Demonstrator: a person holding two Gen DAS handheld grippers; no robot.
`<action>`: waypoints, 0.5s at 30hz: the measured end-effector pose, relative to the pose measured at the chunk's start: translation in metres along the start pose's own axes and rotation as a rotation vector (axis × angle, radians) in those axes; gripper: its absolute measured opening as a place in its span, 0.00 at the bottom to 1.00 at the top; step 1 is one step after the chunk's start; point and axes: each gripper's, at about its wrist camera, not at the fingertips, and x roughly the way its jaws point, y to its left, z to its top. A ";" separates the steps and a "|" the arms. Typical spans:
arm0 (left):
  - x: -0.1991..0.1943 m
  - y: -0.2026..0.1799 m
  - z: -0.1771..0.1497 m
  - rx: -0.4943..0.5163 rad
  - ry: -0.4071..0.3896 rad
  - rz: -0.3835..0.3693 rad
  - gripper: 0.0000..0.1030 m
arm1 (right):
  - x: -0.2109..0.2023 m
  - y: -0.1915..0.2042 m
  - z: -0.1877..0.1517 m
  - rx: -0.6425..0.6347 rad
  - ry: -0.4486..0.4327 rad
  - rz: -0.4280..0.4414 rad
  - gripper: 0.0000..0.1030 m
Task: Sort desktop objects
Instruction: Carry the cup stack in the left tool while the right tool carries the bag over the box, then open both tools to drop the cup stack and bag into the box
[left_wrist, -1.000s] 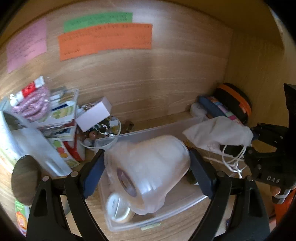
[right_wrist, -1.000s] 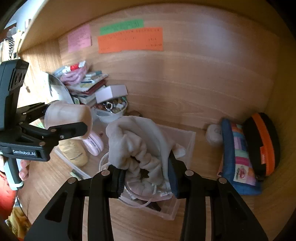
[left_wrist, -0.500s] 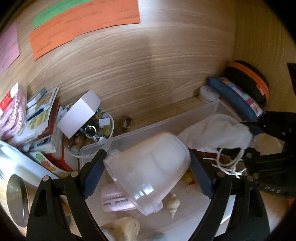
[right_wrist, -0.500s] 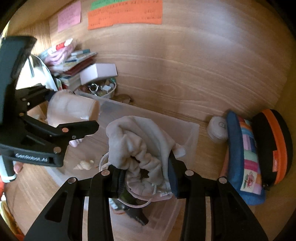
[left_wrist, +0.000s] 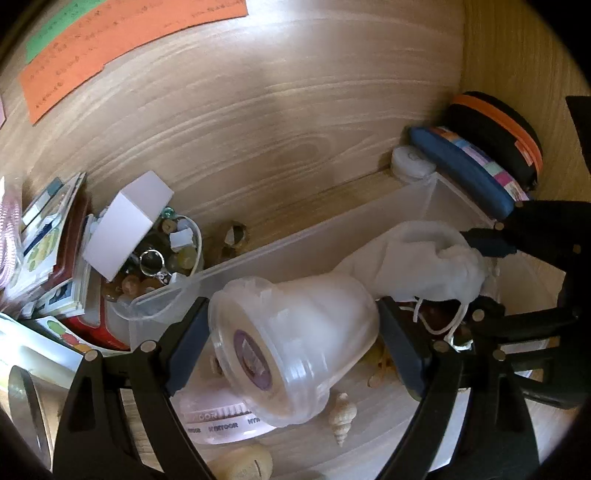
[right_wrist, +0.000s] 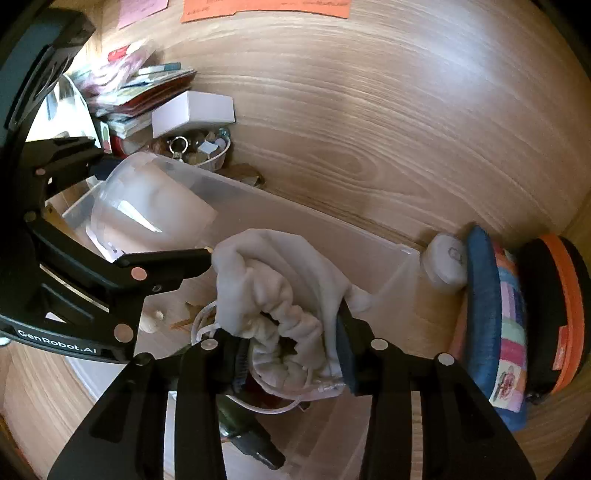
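Both my hands have come down over the clear bin (left_wrist: 295, 240), which a second ago lay further below, so both loads look ready to drop in. My left gripper (left_wrist: 291, 332) is clamped wide around the plastic jar (left_wrist: 295, 343); my right gripper (right_wrist: 291, 354) pinches the cloth pouch (right_wrist: 280, 295). Under the jar lie a pink case (left_wrist: 221, 421) and a shell (left_wrist: 343, 413), crowding the landing spot. Beyond my left jaws, a bowl (left_wrist: 192, 229) of trinkets sits outside the bin.

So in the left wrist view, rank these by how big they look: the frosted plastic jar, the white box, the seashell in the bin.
1. Frosted plastic jar, largest, though it sits nearest the camera, which inflates it.
2. White box.
3. Seashell, clearly smallest.
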 end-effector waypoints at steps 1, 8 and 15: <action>0.000 0.000 0.000 0.000 0.005 -0.005 0.86 | 0.001 0.001 0.000 -0.008 0.000 -0.005 0.35; 0.000 0.001 -0.001 -0.002 0.019 -0.026 0.86 | 0.000 0.008 -0.001 -0.047 0.015 -0.035 0.50; -0.005 0.001 -0.004 0.006 0.008 -0.007 0.87 | -0.020 0.010 -0.005 -0.038 -0.022 -0.052 0.63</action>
